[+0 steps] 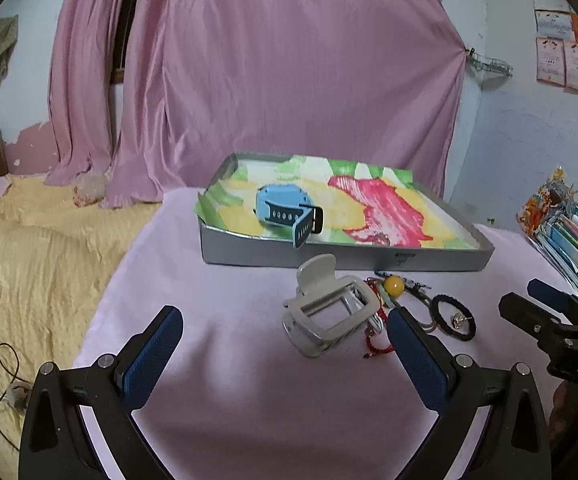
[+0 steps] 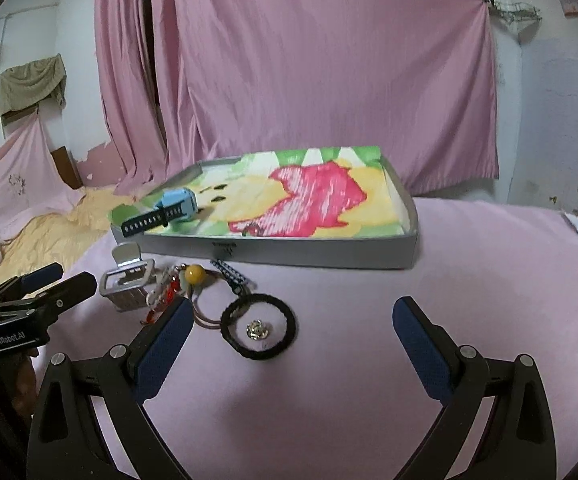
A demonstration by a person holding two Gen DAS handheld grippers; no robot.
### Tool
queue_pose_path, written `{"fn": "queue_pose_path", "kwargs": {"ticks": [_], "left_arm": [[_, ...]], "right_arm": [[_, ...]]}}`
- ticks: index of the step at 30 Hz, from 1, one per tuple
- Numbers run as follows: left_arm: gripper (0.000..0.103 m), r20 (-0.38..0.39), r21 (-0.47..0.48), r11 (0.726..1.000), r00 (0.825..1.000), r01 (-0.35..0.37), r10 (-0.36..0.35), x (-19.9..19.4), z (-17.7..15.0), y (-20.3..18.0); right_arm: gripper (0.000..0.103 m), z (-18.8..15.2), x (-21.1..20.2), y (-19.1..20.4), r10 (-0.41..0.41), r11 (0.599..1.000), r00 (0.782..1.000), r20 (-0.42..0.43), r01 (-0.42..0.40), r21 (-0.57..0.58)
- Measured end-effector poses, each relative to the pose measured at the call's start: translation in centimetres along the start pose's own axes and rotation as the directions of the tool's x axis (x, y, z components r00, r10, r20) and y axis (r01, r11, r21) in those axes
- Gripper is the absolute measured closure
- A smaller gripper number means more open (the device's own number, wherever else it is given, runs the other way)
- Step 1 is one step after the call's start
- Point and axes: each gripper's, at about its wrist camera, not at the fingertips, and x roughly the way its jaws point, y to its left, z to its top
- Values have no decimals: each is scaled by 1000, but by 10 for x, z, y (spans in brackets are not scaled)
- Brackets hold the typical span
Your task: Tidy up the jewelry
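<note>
Listing our lot: left claw (image 1: 285, 326) and right claw (image 2: 293, 320) both released; ribbed grey hair clip (image 1: 329, 312); braided black hair tie (image 2: 259, 326); glossy blue watch (image 1: 285, 210) in shallow grey tray (image 1: 329, 258).

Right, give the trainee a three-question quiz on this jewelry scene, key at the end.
1. True or false: the blue smartwatch lies inside the grey tray.
2. What sits inside the black hair tie? A) yellow bead B) small metal stud C) red cord
3. Fill in: both the left gripper and right gripper are ____ and hold nothing.

Key: 1 true. 2 B, the small metal stud; the yellow bead lies nearer the tray. 3 open.
</note>
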Motion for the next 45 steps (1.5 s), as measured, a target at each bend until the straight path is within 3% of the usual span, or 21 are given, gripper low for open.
{"fn": "queue_pose_path", "kwargs": {"ticks": [2,9,13,21,28,36,41,45], "left_arm": [[1,-18,12,1000,1000,3,-3,3,1,-1],[1,-71,71,997,997,17,-12,14,4,-6],[2,-97,118,992,995,32,-20,19,7,-9],[18,-165,192,977,984,95,-64,32,14,-12],[27,-168,209,970,981,127,-92,38,18,-12],[53,-216,210,960,967,185,-139,44,16,-17],[56,-216,201,963,967,181,-136,44,16,-17],[60,-201,173,970,970,172,-137,40,16,-15]], "right_arm": [[8,-1,4,1,3,1000,1000,-22,-3,-1],[44,-1,20,8,44,999,994,-104,-46,-19],[58,-1,28,16,67,996,987,-143,-75,-47],[80,5,38,19,82,993,978,-193,-96,-62],[81,5,42,25,92,990,972,-216,-112,-80],[81,2,47,22,117,990,962,-248,-134,-51],[91,3,49,22,130,989,959,-252,-145,-42],[91,2,51,21,140,988,957,-254,-152,-29]]}}
